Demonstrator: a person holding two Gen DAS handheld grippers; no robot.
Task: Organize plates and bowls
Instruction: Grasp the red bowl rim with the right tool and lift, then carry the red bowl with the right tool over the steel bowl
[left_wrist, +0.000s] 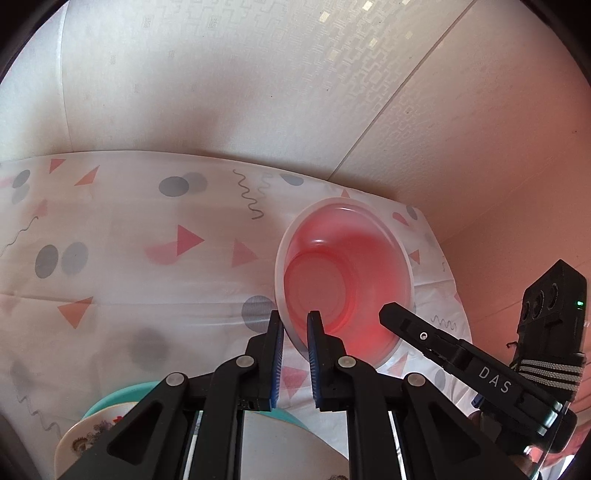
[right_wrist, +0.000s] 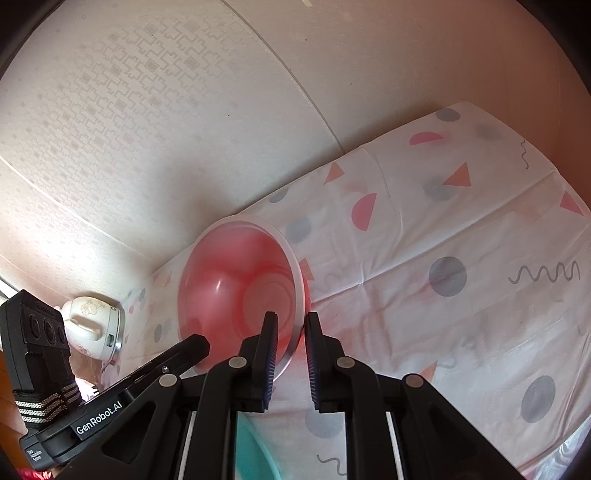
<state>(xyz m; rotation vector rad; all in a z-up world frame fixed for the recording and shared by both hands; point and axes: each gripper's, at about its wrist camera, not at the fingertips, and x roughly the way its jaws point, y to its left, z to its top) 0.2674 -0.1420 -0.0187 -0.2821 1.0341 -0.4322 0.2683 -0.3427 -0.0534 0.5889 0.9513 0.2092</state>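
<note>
A translucent red bowl with a pale rim (left_wrist: 347, 273) is held tilted above the patterned tablecloth (left_wrist: 129, 266). My left gripper (left_wrist: 295, 323) is shut on its near-left rim, one finger outside and one inside. My right gripper (right_wrist: 290, 325) is shut on the opposite rim of the same bowl (right_wrist: 236, 280). The right gripper's body shows in the left wrist view (left_wrist: 480, 365), and the left gripper's body in the right wrist view (right_wrist: 122, 387). A teal plate (left_wrist: 122, 397) with a floral white plate (left_wrist: 85, 435) on it lies below the left gripper.
Patterned wallpaper walls (left_wrist: 258, 74) meet in a corner behind the table. A white appliance with a handle (right_wrist: 92, 317) stands at the table's left end in the right wrist view. A teal plate edge (right_wrist: 255, 458) shows under the right gripper.
</note>
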